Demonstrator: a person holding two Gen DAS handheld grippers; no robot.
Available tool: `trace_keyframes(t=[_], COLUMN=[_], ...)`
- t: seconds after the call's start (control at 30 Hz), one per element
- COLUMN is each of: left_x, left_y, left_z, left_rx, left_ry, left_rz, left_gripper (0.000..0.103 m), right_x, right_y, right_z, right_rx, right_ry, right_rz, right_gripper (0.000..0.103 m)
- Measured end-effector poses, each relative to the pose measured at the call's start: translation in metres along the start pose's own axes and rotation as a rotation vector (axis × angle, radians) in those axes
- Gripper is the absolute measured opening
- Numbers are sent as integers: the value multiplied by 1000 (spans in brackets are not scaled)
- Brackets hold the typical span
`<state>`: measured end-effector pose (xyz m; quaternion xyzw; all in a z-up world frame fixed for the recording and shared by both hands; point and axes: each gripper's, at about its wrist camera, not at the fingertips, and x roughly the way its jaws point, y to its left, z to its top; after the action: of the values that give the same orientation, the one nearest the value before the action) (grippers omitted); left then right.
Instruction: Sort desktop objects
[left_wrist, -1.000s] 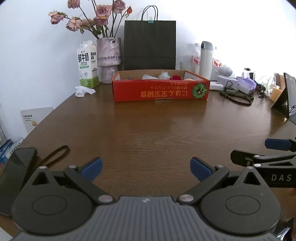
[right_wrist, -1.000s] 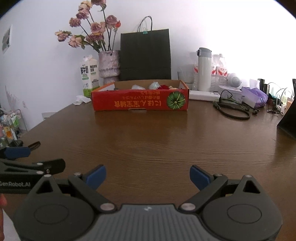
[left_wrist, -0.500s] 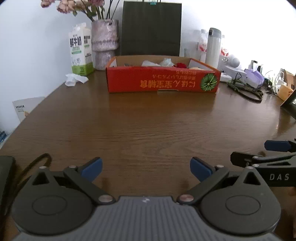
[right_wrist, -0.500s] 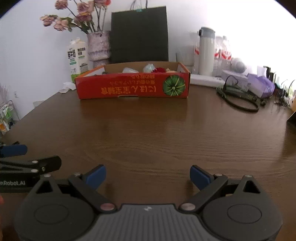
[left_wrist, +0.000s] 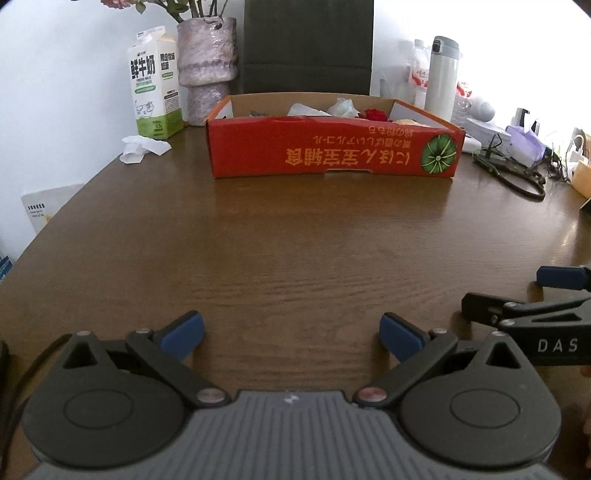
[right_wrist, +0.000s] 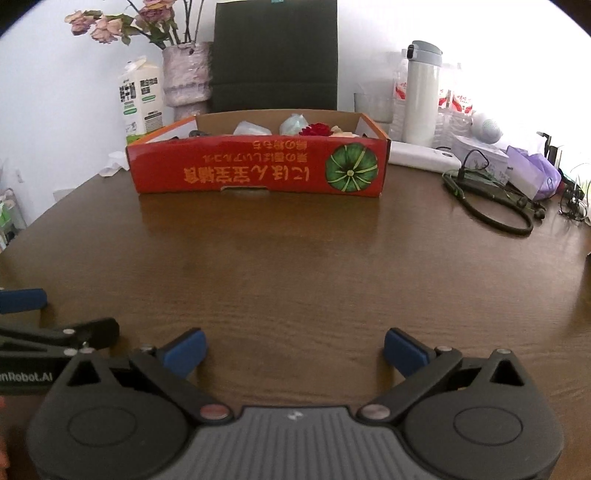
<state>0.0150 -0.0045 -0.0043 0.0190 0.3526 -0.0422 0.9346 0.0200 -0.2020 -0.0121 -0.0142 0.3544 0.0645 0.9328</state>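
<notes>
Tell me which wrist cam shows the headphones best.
Right wrist. The headphones lie whole and unobstructed on the table, right of the red box, with the full band loop and earbuds visible. The left wrist view pushes them toward the right edge, smaller and more distorted.

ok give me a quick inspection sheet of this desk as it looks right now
surface: brown wooden table, bare in the middle
job's things: red cardboard box holding paper scraps and a red flower
clutter: milk carton, vase, white flask, crumpled tissue
grippers: left gripper and right gripper both open, nothing between the pads
cables: dark looped cable at right
surroundings: white wall, dark paper bag behind the box
</notes>
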Motion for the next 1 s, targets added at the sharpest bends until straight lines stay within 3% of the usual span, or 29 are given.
trace_keyframes(t=[1.0], left_x=[3], left_y=[-2], left_z=[0], left_rx=[-25], left_ry=[-18], left_rz=[37], left_gripper=[103], right_x=[0], right_y=[-1], right_z=[-3], right_rx=[7], right_ry=[-22], right_rz=[-6], right_gripper=[103])
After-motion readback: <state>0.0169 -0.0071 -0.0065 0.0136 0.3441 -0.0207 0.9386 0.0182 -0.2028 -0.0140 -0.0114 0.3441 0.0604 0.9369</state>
